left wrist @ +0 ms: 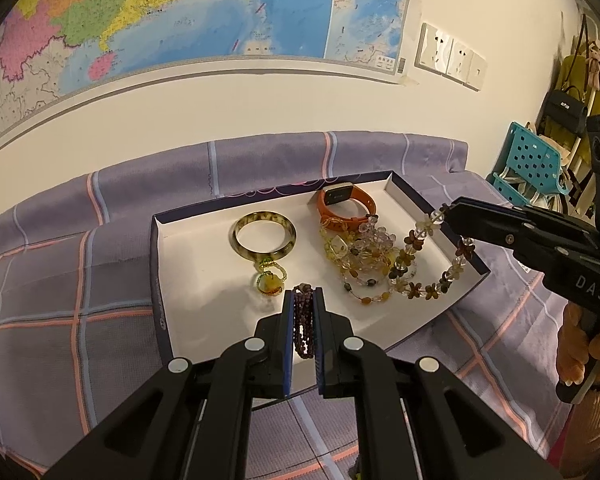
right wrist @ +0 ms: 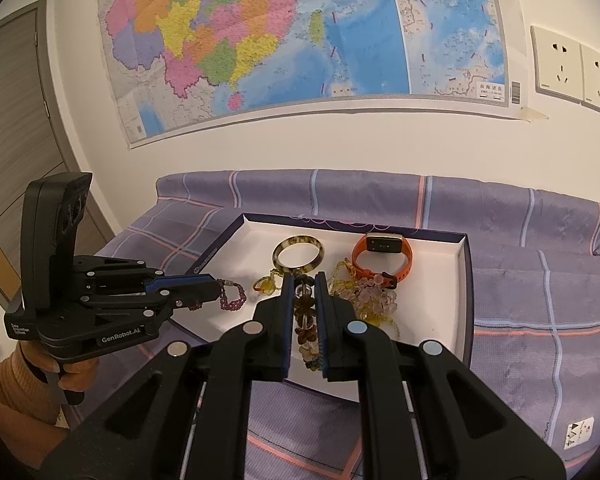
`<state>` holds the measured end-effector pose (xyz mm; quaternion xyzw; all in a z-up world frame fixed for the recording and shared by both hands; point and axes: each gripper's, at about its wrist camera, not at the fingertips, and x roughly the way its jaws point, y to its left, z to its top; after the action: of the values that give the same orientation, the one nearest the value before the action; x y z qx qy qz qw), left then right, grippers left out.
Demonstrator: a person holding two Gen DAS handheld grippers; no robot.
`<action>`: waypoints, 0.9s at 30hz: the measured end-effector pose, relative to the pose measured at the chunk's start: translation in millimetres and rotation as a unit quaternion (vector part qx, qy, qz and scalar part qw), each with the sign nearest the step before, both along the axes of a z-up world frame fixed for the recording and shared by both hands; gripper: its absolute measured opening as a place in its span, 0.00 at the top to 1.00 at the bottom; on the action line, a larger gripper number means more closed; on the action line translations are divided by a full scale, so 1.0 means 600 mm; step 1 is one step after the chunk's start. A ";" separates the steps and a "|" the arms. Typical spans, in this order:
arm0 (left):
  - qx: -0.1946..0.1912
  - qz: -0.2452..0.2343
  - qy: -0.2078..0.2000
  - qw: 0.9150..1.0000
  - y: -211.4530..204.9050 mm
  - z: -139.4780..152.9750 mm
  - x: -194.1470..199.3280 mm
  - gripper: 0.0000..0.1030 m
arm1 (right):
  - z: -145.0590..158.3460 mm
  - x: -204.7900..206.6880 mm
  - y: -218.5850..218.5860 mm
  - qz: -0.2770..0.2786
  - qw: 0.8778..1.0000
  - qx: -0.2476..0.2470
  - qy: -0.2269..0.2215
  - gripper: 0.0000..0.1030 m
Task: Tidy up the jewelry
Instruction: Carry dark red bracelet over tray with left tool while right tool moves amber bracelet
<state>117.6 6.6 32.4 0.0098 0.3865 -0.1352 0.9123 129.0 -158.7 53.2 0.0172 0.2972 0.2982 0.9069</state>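
Note:
A white-lined box tray (left wrist: 204, 280) (right wrist: 440, 300) lies on a purple checked cloth. In it are a green-brown bangle (left wrist: 265, 240) (right wrist: 298, 258), an orange watch (left wrist: 346, 204) (right wrist: 382, 254), a small yellow-green ring piece (left wrist: 269, 280) (right wrist: 266, 284) and a heap of yellow and clear beads (left wrist: 360, 256) (right wrist: 374, 304). My left gripper (left wrist: 303, 296) (right wrist: 216, 294) is shut on a purple bead bracelet (left wrist: 303, 320) (right wrist: 234, 298) above the tray's near left part. My right gripper (right wrist: 303, 280) (left wrist: 450, 216) is shut on a brown flower-bead necklace (left wrist: 428, 288) (right wrist: 305, 320) that hangs into the tray.
The purple checked cloth (left wrist: 60, 272) (right wrist: 540, 280) covers the surface up to the wall. A map (left wrist: 180, 20) (right wrist: 300, 32) and wall sockets (left wrist: 450, 56) (right wrist: 556, 64) are behind. A teal basket (left wrist: 528, 164) and hanging bags stand at the right. A door (right wrist: 16, 120) is at the left.

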 end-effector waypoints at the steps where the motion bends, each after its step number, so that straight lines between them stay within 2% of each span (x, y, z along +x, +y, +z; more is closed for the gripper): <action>1: 0.000 0.000 0.001 1.000 -0.001 0.000 0.001 0.93 | 0.000 0.001 0.000 0.000 1.000 0.001 0.001 0.90; 27: 0.001 0.006 0.020 1.000 0.002 -0.021 0.025 0.93 | -0.019 0.019 0.010 0.005 1.000 0.004 0.018 0.90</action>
<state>132.6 8.0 20.0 0.0060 0.4048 -0.1299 0.9051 140.7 -152.7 42.0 0.0251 0.3125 0.3037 0.8997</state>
